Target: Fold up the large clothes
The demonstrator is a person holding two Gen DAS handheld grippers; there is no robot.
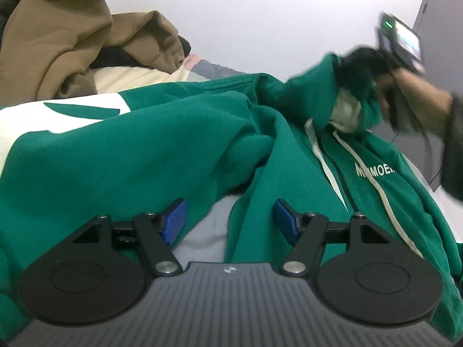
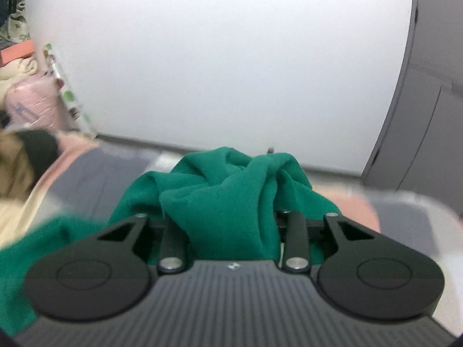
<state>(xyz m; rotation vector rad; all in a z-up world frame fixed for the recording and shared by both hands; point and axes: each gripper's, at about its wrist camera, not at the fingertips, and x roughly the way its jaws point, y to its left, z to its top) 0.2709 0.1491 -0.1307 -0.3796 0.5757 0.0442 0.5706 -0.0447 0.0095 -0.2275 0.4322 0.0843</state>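
Two grippers are mine, one in each hand, and they stand differently. My left gripper (image 1: pixel 230 219) is spread wide, its blue pads (image 1: pixel 175 221) apart with nothing pinched between them; it hovers low over the hoodie (image 1: pixel 130 150), above a gap where grey sheet (image 1: pixel 202 231) shows between two green folds. My right gripper (image 2: pixel 228 222) is clenched on a bunch of that same hoodie (image 2: pixel 225 196): the green cloth heaps up between the fingers and hides the pads altogether. In the left view I see that gripper (image 1: pixel 364 66) raised at the far right, blurred, my right hand (image 1: pixel 416 101) behind it, with the hood's edge and its pale lining (image 1: pixel 347 112) lifted off the bed.

The rest of the hoodie lies spread and rumpled across the bed, zip side up, white drawstrings (image 1: pixel 373 179) trailing down the chest beside white lettering (image 1: pixel 376 170). A large white patch (image 1: pixel 58 115) shows at its left end. Beyond it a brown garment (image 1: pixel 58 37) is heaped near a pale pillow (image 1: pixel 124 78). A white wall (image 2: pixel 231 57) stands behind, a grey door (image 2: pixel 428 101) at the right.
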